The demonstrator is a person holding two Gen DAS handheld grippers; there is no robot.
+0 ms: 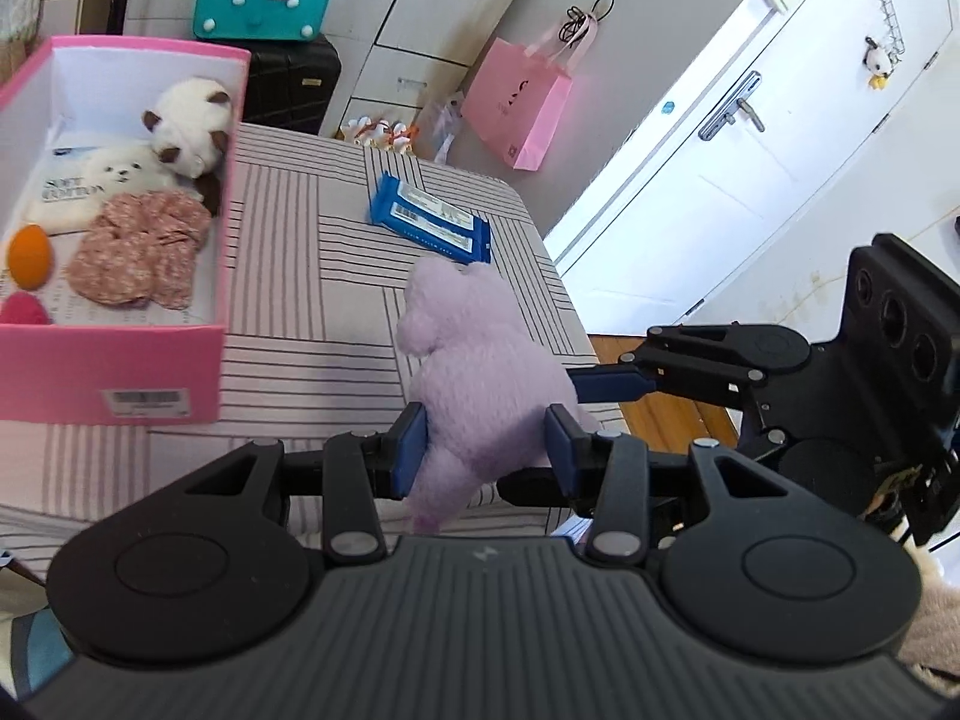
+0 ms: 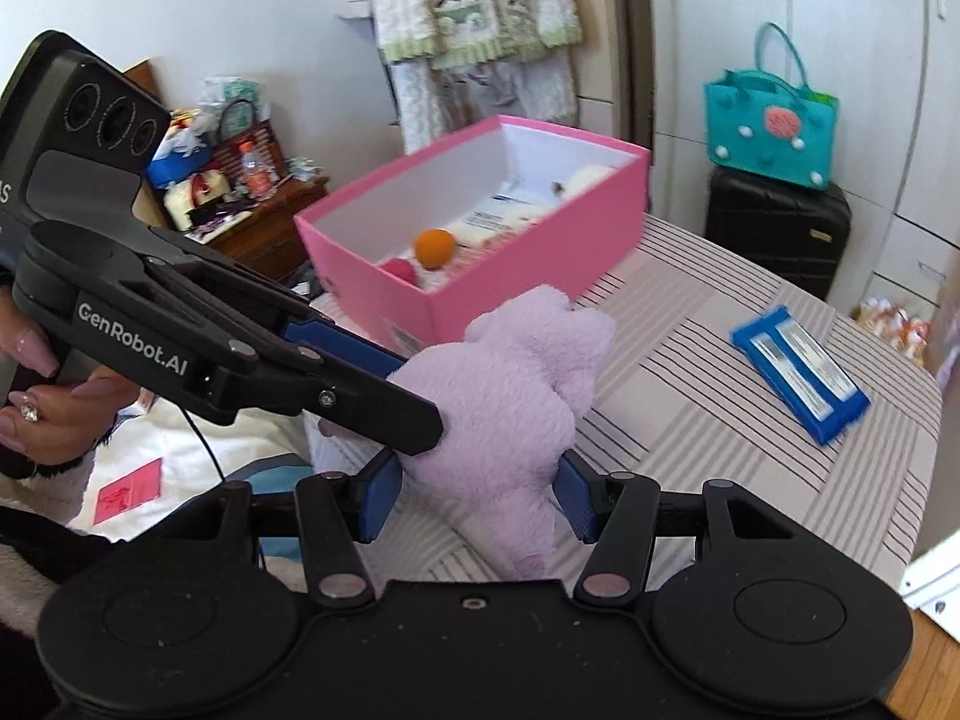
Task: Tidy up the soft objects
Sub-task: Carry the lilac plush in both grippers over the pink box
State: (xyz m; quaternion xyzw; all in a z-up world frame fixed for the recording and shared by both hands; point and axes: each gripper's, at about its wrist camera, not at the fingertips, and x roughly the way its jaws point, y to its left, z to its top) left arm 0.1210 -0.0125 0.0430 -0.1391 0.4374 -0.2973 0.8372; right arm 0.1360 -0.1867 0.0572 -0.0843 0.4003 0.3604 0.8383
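Both claws, left claw (image 1: pixel 486 444) and right claw (image 2: pixel 477 501), squeeze the squashy, featherlight purple plush (image 1: pixel 480 360) mid-body, pink box (image 1: pixel 120 360) ahead-left.

Lilac plush toy (image 1: pixel 480 372); pink box (image 1: pixel 120 360); grey-striped cloth (image 1: pixel 312 276); blue packet (image 1: pixel 429 219).

Plush (image 1: pixel 480 372) betw the jaws: fuzzy lilac pile, matt. Pads (image 1: pixel 410 450): ribbed blue rubber-like; gripper links matt black plastic w/ metal pins. Table (image 1: pixel 312 276) under jaws: striped woven cloth. Box (image 1: pixel 120 372) beyond: smooth pink card. Pack (image 1: pixel 429 219): glossy blue film.
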